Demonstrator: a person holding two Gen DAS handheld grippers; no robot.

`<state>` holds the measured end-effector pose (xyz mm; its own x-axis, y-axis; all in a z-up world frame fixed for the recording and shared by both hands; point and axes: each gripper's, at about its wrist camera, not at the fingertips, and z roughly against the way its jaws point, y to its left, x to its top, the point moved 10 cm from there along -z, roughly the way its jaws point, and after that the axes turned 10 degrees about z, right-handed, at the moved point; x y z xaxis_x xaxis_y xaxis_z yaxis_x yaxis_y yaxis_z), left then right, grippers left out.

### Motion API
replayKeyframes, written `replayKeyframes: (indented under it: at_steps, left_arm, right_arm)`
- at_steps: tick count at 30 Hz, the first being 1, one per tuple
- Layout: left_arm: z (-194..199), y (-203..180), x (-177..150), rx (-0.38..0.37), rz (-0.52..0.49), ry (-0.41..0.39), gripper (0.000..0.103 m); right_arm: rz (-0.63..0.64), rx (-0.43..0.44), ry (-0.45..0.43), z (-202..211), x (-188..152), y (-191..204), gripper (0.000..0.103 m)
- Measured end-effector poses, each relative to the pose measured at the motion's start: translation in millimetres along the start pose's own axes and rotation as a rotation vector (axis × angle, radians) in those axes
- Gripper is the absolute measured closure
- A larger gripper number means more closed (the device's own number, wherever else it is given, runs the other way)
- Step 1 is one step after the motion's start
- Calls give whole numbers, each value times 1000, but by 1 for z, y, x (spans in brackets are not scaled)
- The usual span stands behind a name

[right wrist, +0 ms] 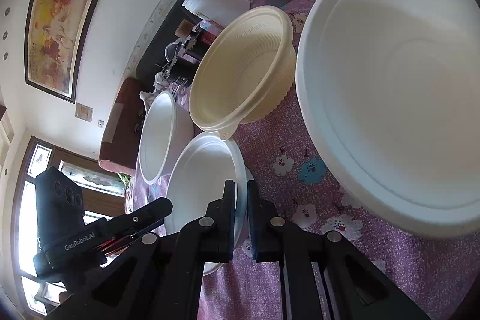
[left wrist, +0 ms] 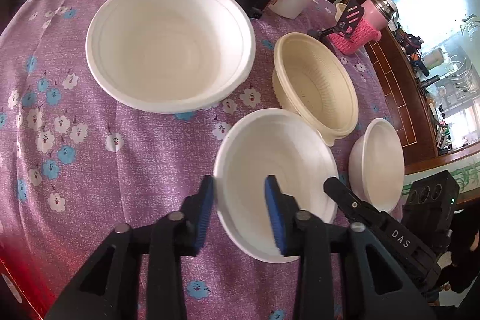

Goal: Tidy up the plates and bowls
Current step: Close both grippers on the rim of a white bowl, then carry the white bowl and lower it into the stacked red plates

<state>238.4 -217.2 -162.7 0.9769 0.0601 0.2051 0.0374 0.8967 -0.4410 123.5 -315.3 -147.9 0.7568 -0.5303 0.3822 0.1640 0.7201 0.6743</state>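
Four bowls sit on the purple floral tablecloth [left wrist: 120, 146] — one large white bowl [left wrist: 169, 44], one cream ribbed bowl [left wrist: 318, 86], two smaller white ones. The left gripper [left wrist: 240, 209] stands wide astride the near white bowl [left wrist: 276, 170]; the right gripper [right wrist: 241, 218] pinches its rim. The small white bowl [left wrist: 376, 164] rests beside it.

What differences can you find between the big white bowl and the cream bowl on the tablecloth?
The big white bowl is wider than the cream bowl. Its colour is plain white; the cream bowl is pale yellow. Its inner wall looks smooth with faint rings; the cream bowl has fine ribs. Both sit upright and empty on the purple tablecloth.
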Motion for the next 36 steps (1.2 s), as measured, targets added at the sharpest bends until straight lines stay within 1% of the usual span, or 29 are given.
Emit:
replayKeyframes:
  at_steps: [3,11,17,28,33,36]
  left_arm:
    - [1,5,-1,-7,9,4,85]
    - [11,16,-3,17,19,-23,96]
    - [22,27,-10,19,32,-31,96]
    - [49,50,-32,7,54,-58,96]
    - [76,67,-43,0,68,-94,96]
    - [103,80,-49,-2,74,-133,96]
  right_arm:
    - [4,-18,-13,2,2,-1,96]
    - [39,-23,-19,6,0,8,96]
    - [32,-13,-9,4,-9,15,96]
    - [61,2,5,8,-34,42,96]
    - [110,9,5,14,-47,69,96]
    - [153,26,11,16,-56,94,96]
